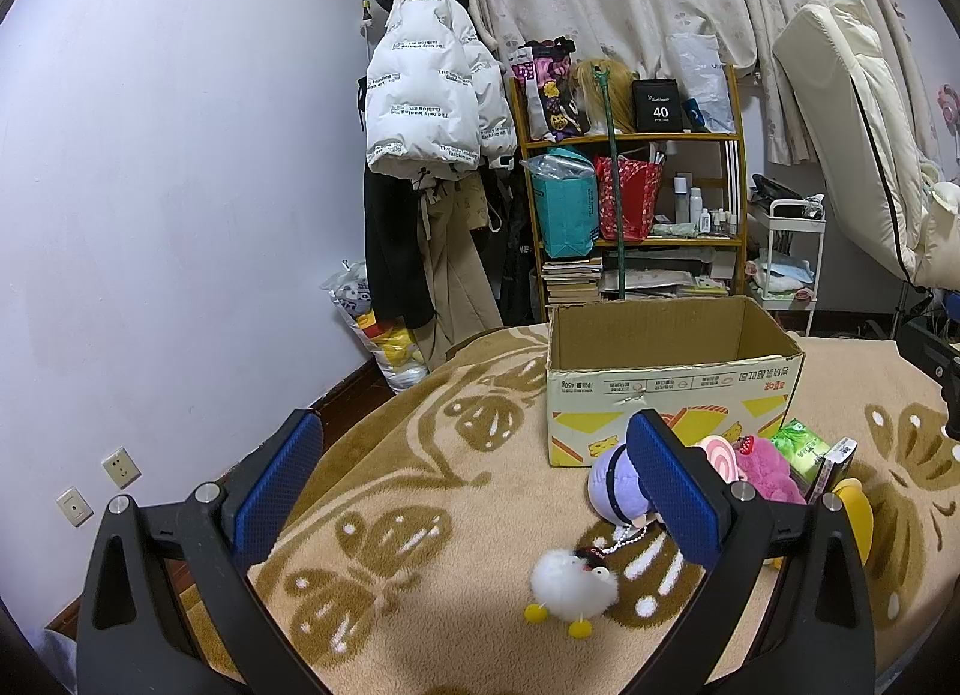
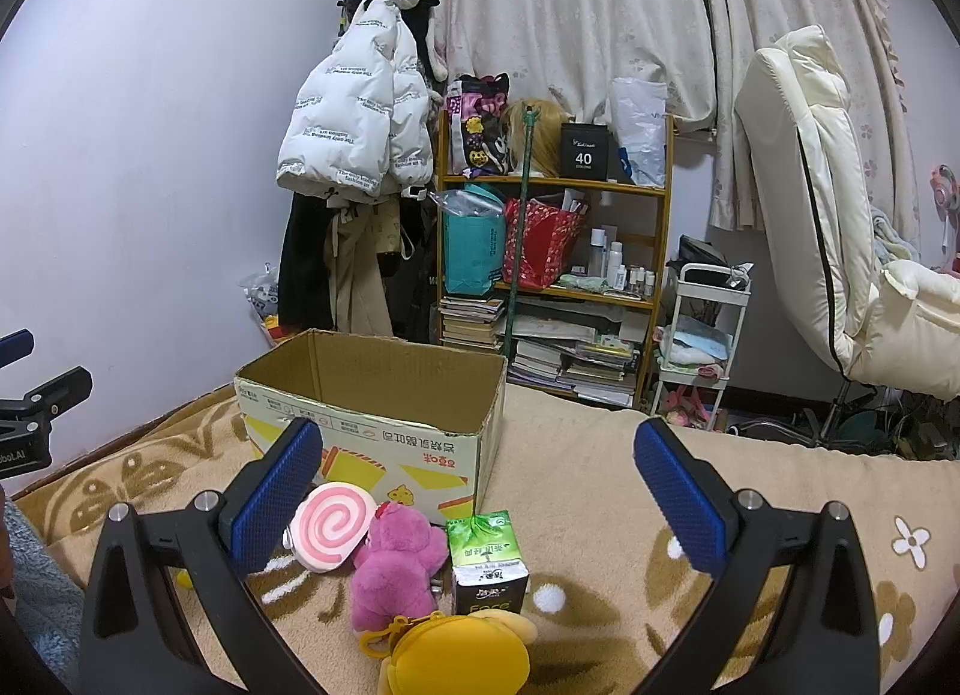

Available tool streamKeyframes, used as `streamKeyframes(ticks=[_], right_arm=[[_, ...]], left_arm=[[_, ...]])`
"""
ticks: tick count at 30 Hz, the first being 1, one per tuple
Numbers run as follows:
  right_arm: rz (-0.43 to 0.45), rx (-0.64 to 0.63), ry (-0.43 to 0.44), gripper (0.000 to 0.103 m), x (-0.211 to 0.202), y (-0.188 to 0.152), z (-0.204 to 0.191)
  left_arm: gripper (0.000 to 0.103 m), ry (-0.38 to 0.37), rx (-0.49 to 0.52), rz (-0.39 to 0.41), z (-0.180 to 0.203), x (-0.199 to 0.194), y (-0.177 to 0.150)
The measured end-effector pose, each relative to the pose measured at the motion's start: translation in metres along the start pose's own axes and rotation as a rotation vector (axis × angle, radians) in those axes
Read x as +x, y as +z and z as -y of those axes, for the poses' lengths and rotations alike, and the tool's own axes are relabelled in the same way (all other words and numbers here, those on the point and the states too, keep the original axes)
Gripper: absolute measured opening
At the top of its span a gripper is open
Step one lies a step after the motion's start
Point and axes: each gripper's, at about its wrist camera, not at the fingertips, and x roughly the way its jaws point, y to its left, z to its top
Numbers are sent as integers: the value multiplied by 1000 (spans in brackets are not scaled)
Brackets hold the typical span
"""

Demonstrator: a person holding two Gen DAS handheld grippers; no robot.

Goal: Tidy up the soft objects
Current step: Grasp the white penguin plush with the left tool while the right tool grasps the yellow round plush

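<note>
My left gripper (image 1: pixel 474 491) and right gripper (image 2: pixel 477 500) both stand spread wide, holding nothing. 1 open brown cardboard box (image 2: pixel 384 395) sits on the beige patterned blanket (image 2: pixel 600 491), its mouth facing up. Before it lie 5 soft toys: 1 white fluffy chick (image 1: pixel 573 578) just ahead of my left gripper, 1 purple round plush (image 1: pixel 612 482), 1 pink swirl cushion (image 2: pixel 330 527), 1 magenta plush bear (image 2: pixel 393 566), 1 yellow round pouch (image 2: pixel 456 656). 1 green drink carton (image 2: pixel 486 560) stands upright beside the bear. The chick looks the nearest pick.
</note>
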Motion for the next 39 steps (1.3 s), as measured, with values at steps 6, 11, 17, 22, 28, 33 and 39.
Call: streamKeyframes(ticks=[6, 11, 17, 22, 28, 33, 39], right_arm=[[-1, -2, 1, 103, 0, 1, 0], [-1, 0, 0, 103, 0, 0, 0], [-6, -4, 2, 103, 1, 1, -1], [-34, -10, 3, 103, 3, -2, 1], [-135, 1, 29, 103, 15, -10, 4], [-252, -2, 37, 103, 36, -20, 4], [-383, 46, 55, 103, 56, -34, 12]], left_arm=[[101, 0, 0, 0, 0, 0, 0], [101, 1, 1, -1, 0, 0, 0], [101, -1, 3, -6, -4, 1, 1], [101, 5, 15, -37, -3, 7, -2], [101, -2, 35, -128, 3, 31, -8], [101, -34, 51, -243, 10, 57, -15], [101, -79, 11, -412, 11, 93, -30]])
